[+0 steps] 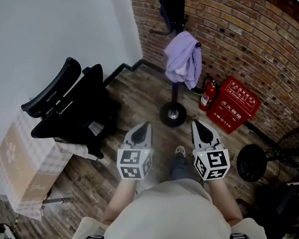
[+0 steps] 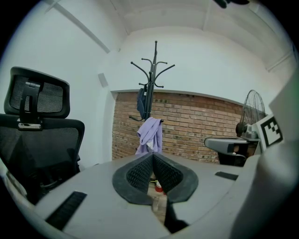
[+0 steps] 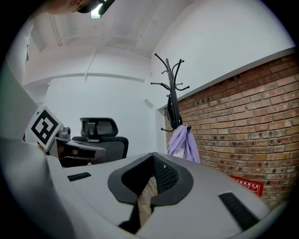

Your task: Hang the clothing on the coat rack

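Our left gripper (image 1: 145, 125) and right gripper (image 1: 198, 125) are both closed on nothing. They sit low centre in the head view, well apart from the rack (image 1: 174, 95). The lilac garment (image 1: 182, 64) hangs from a low hook at upper centre, so we judge the hanging done. What matters now is keeping clear and checking that the drape won't slip. How much cloth sits over the hook is hidden. The head view cuts off the rack's top, and we cannot identify the dark item (image 1: 170, 3) above the garment.
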Available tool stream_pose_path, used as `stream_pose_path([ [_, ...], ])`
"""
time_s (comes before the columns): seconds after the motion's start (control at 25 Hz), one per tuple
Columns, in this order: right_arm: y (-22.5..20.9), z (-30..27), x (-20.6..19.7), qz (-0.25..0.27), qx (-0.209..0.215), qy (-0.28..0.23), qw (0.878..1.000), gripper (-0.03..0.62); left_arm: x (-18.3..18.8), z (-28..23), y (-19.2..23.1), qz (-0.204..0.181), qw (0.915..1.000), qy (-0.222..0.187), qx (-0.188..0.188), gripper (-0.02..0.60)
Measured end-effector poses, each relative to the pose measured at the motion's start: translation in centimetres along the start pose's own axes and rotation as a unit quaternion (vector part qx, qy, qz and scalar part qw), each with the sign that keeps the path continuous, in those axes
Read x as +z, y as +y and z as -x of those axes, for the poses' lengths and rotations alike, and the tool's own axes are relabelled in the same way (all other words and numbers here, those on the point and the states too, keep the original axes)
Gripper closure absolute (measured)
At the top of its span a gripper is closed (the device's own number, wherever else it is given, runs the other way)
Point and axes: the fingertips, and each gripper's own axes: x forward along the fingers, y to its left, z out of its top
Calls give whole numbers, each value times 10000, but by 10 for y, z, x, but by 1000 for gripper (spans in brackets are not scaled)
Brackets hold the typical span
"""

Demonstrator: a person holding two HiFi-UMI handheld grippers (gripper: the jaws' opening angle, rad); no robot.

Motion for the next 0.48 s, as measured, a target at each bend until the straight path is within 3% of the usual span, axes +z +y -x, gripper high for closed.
stream_pose_path([
  [0.48, -7, -2, -1, -5, -36, 16, 10000, 595, -3, -8, -4, -17, 9999, 127, -18, 578],
])
